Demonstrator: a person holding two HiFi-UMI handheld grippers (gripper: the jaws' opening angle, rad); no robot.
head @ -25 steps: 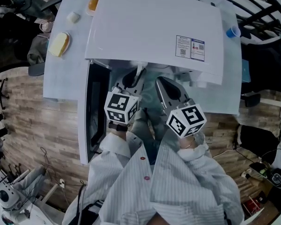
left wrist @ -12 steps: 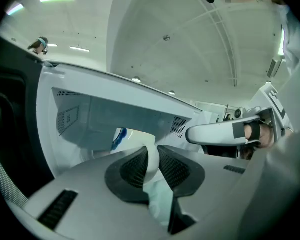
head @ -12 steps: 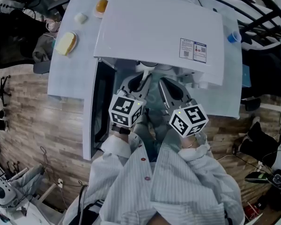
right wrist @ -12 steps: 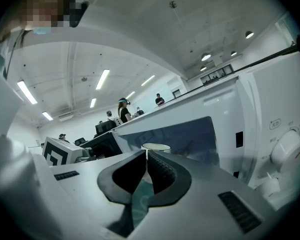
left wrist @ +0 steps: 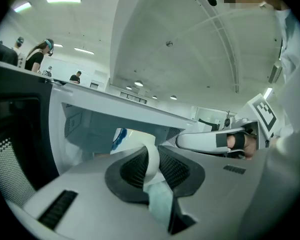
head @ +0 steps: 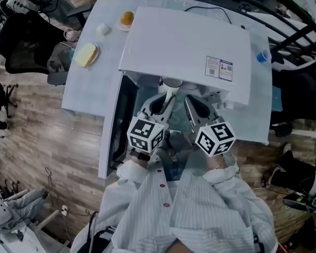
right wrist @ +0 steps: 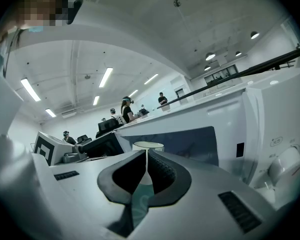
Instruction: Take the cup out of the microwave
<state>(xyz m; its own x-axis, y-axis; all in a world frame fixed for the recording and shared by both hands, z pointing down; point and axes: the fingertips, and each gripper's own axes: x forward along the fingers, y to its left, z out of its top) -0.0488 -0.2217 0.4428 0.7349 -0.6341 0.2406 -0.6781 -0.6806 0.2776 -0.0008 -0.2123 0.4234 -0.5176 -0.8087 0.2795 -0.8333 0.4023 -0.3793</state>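
A white cup with a blue mark stands at the mouth of the white microwave, just under the front edge of its top. My left gripper is shut on the cup's curved white handle, which sits between the ribbed pads. The right gripper hovers beside it on the right, its jaws together with nothing between them. Past those jaws, in the right gripper view, the cup's rim shows against the oven cavity.
The microwave door hangs open at the left. On the white table lie a yellow piece of food, an orange item and a small blue cup. The control panel is at the right. People stand far behind.
The head view has shifted. My left gripper, still gripping the handle, has risen slightly and drawn back a little. The right gripper has stayed where it was.
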